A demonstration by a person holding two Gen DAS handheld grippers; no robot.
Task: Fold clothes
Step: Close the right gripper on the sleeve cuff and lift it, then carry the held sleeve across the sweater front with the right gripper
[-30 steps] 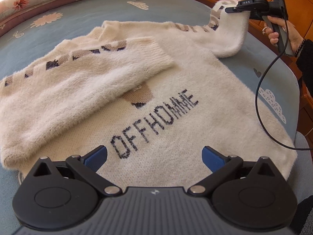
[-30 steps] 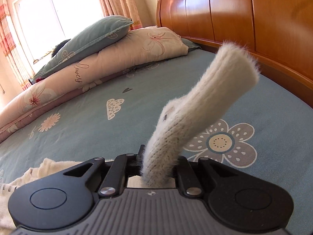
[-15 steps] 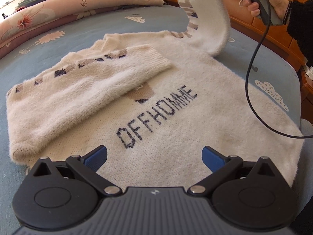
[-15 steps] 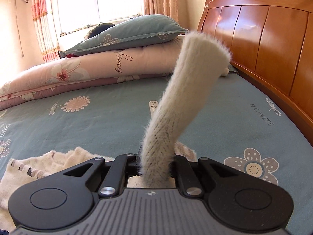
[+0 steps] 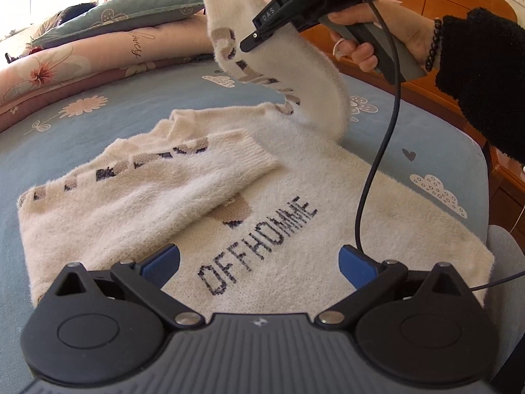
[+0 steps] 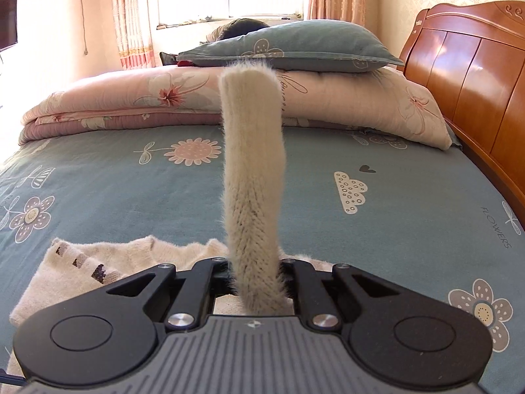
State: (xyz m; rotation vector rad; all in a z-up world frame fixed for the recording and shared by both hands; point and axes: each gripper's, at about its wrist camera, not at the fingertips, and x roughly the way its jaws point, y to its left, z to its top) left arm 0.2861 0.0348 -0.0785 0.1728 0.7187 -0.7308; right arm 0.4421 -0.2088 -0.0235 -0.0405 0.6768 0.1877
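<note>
Right gripper [image 6: 254,290]: jaws closed on the cuff end of the sweater's raised sleeve [image 6: 252,177], held in the air above the far shoulder of the garment. In the right wrist view the sleeve stood up from between the jaws, its long axis running away from the gripper toward the pillows [image 6: 288,49]. In the left wrist view the same sleeve [image 5: 279,62] hung down from the gripper [image 5: 259,37] to the shoulder seam, slack and curved, not taut.

Left gripper [image 5: 259,262]: jaws wide open, holding nothing, hovering low over the hem side of the sweater [image 5: 295,203]; whether it touched the knit could not be told.

Sweater: cream fuzzy knit, laid flat on the blue patterned bed [image 5: 98,124], lettering face up. Other sleeve [image 5: 137,184] lay folded diagonally across the chest, cuff near the centre motif.

Governing relation: the body of the sweater lay below and toward the left gripper from the raised cuff, so the free sleeve's fall line ran down and inward across the chest. The right gripper was the only one on this sleeve; the left was well apart from it, nearer the hem.

Judgement: sleeve fold half done on this side. Next move likely calls for carrying the cuff inward over the chest and lowering it flat beside or across the first sleeve.

Risk: soft knit may bunch at the shoulder.
</note>
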